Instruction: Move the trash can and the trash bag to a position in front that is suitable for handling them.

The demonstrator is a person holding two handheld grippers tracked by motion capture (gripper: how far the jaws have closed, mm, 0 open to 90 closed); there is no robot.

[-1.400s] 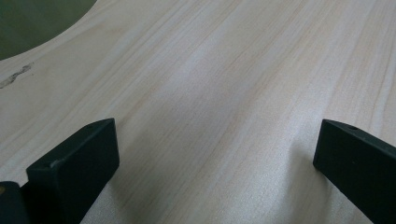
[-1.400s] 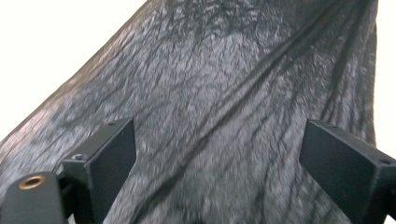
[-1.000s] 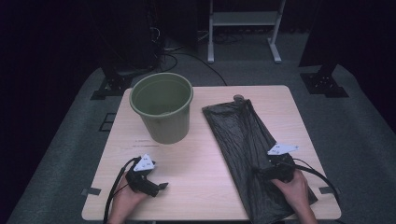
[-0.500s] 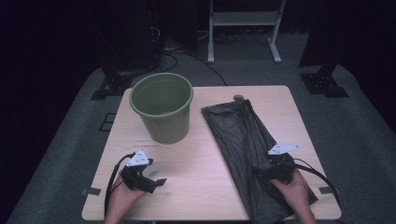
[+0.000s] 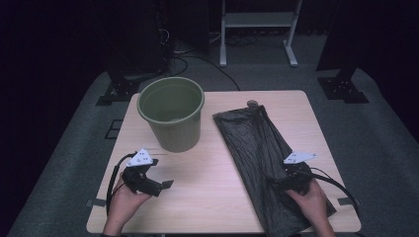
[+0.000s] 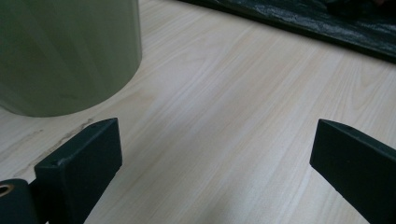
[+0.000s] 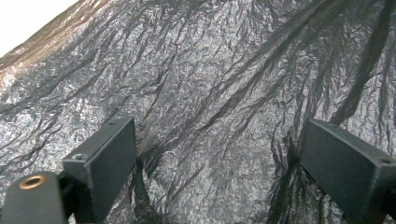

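A wooden table (image 5: 212, 197) bears a black bin bag (image 5: 257, 148) flat at right, likely to line the green bucket (image 5: 172, 118) far left. Right gripper (image 5: 289, 178) rests spread upon it; left gripper (image 5: 159, 183) spread, empty.

Round olive-green plastic bucket (image 5: 173, 118), upright and open-topped, standing at the far left of the pale wooden table (image 5: 207, 197), apart from a crinkled black plastic bin bag (image 5: 257, 148) lying flat and lengthwise along the right side, reaching the near edge.
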